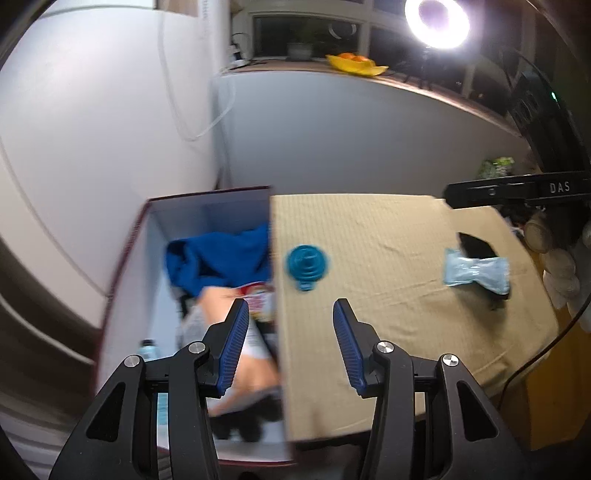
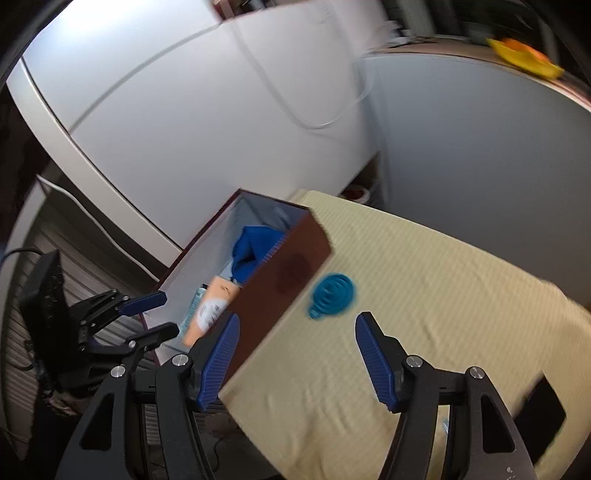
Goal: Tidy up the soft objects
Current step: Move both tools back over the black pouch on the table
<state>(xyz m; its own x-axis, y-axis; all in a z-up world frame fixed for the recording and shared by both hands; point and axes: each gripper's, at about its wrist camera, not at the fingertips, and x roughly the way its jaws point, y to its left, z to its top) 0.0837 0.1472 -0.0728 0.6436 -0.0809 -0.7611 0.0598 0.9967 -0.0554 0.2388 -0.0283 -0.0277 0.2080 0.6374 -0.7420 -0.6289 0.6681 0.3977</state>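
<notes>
A dark red box (image 1: 125, 254) with a white inside stands against the table's left edge; it also shows in the right wrist view (image 2: 291, 269). In it lie a blue cloth (image 1: 221, 258), an orange tube (image 2: 216, 301) and other items. A teal collapsible funnel (image 1: 306, 266) lies on the tan tablecloth (image 1: 388, 258) next to the box; the right wrist view shows it too (image 2: 333, 294). A light blue packet (image 1: 476, 272) lies at the right. My left gripper (image 1: 290, 306) is open and empty over the box edge. My right gripper (image 2: 297, 323) is open and empty near the funnel.
A black flat object (image 2: 543, 410) lies on the cloth near the packet. A white wall and counter stand behind the table. A ring light (image 1: 437, 20) shines at the top right. A yellow dish (image 1: 356, 63) sits on the far counter.
</notes>
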